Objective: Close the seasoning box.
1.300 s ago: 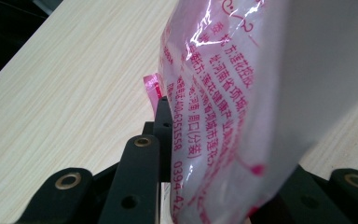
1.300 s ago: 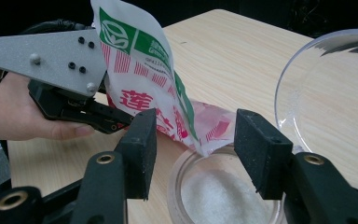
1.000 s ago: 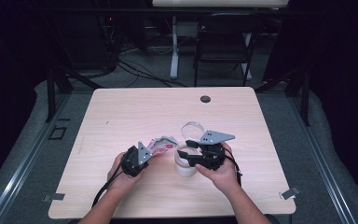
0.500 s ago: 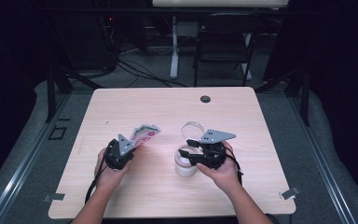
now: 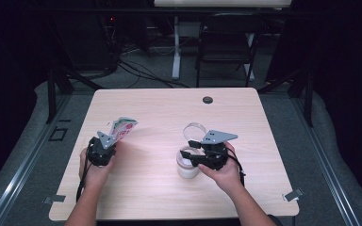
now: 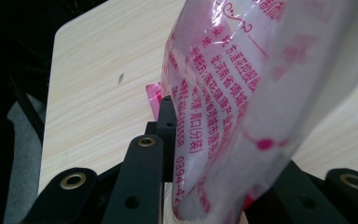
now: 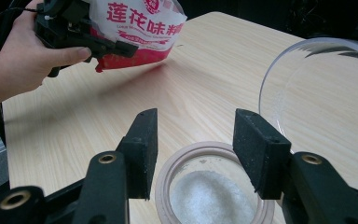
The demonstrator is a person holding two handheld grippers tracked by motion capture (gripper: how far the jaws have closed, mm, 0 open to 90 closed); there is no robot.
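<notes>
Moved since the earlier picture: left tongs (image 5: 104,147), carried away from the jar (image 5: 188,163) toward the desk's (image 5: 169,113) left edge, taking the packet (image 5: 122,129) with them; right tongs (image 5: 194,155) unchanged in place. Item, jar: white, open-mouthed, part-filled with white grains (image 7: 212,196), standing on the desk nearest the person, right of centre. Item, right tongs (image 7: 193,149): jaws spread, one either side of the jar's rim, over its mouth; contact cannot be told. Item, clear round lid (image 5: 194,129): just beyond the jar, its rim (image 7: 317,112) raised beside the right jaw. Item, left tongs (image 7: 107,46): well left of the jar, held above the desk, jaws pinching the packet's lower end. Item, packet (image 6: 242,93): pink and white, printed in red characters, rising tilted from the jaws. Item, dark round grommet (image 5: 208,100): far beyond the jar, near the desk's back edge.
</notes>
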